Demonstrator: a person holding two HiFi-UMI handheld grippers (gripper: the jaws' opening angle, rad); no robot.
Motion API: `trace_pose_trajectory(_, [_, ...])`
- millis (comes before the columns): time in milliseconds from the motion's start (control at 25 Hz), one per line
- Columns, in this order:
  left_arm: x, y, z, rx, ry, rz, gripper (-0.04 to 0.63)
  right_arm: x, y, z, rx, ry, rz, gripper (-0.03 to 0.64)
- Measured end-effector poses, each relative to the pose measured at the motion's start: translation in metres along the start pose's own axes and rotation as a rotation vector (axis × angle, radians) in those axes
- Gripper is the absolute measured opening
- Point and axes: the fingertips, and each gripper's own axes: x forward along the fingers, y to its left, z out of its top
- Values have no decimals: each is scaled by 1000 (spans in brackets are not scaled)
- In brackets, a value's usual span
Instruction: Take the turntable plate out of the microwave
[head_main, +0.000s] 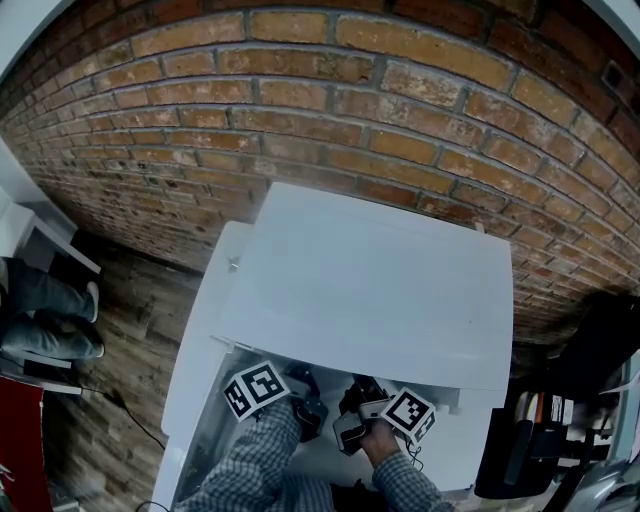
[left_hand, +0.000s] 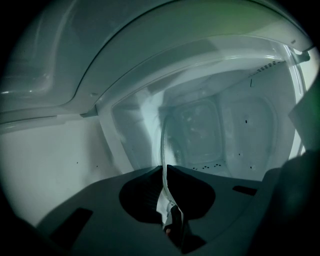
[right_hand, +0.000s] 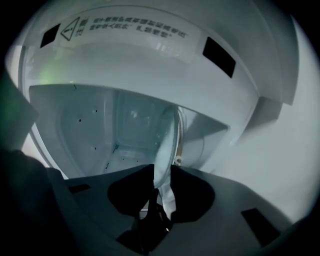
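The white microwave (head_main: 370, 280) stands against a brick wall, seen from above. Both grippers reach into its open front at the bottom of the head view. The glass turntable plate (left_hand: 163, 142) stands on edge inside the cavity, seen edge-on. My left gripper (left_hand: 164, 168) (head_main: 305, 402) is shut on the plate's rim. In the right gripper view the plate (right_hand: 168, 142) runs between the jaws of my right gripper (right_hand: 162, 169) (head_main: 352, 408). Those jaws stand apart around the rim, open.
The cavity's pale walls (left_hand: 240, 125) surround the plate closely. A warning label (right_hand: 135, 30) sits on the frame above the opening. A person's legs in jeans (head_main: 45, 310) are at the left, and dark shelving (head_main: 540, 430) at the right. The brick wall (head_main: 320, 90) is behind.
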Motion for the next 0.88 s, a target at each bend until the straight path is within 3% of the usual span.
trace_pose_trajectory(200, [0, -1, -2, 4, 6, 2, 34, -3, 5, 4, 25, -29, 67, 88])
trace_pose_trajectory(280, [-2, -1, -4, 18, 22, 5, 34, 0, 25, 7, 4, -33, 141, 40])
trace_pose_trajectory(440, [-5, 0, -7, 14, 28, 1, 34, 14, 65, 7, -41, -5, 219, 41])
trace_pose_trajectory(520, [-4, 0, -8, 13, 27, 0, 34, 13, 61, 6, -21, -5, 198, 41])
trace_pose_trajectory(680, [-4, -1, -7, 13, 27, -1, 34, -3, 25, 7, 4, -13, 57, 47])
trace_pose_trajectory(880, [-4, 0, -6, 5, 22, -2, 34, -19, -3, 9, 0, -5, -39, 124])
